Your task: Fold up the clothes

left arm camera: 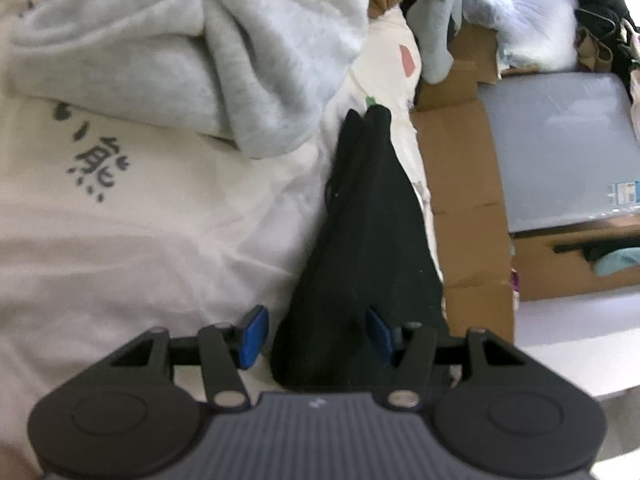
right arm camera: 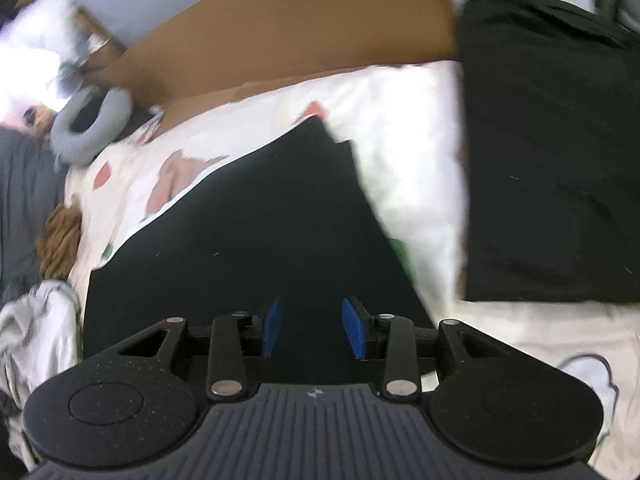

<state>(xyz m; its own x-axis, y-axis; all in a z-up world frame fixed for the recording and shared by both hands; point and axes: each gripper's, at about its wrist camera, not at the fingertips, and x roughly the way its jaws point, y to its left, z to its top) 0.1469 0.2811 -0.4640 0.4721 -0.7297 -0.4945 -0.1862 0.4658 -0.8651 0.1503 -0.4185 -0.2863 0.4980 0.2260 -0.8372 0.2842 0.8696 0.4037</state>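
Observation:
A black garment, folded into a long narrow shape, lies on the white printed bed sheet. Its near end sits between the blue pads of my left gripper, which is open. The left pad stands clear of the cloth; the right pad is at its edge. In the right wrist view the same black garment spreads out under my right gripper. That gripper is open, its blue pads apart, with nothing pinched between them.
A crumpled light grey sweatshirt lies at the back left. Another folded black garment rests on the sheet to the right. Cardboard boxes line the bed's edge. A grey neck pillow and a brown cloth are at the left.

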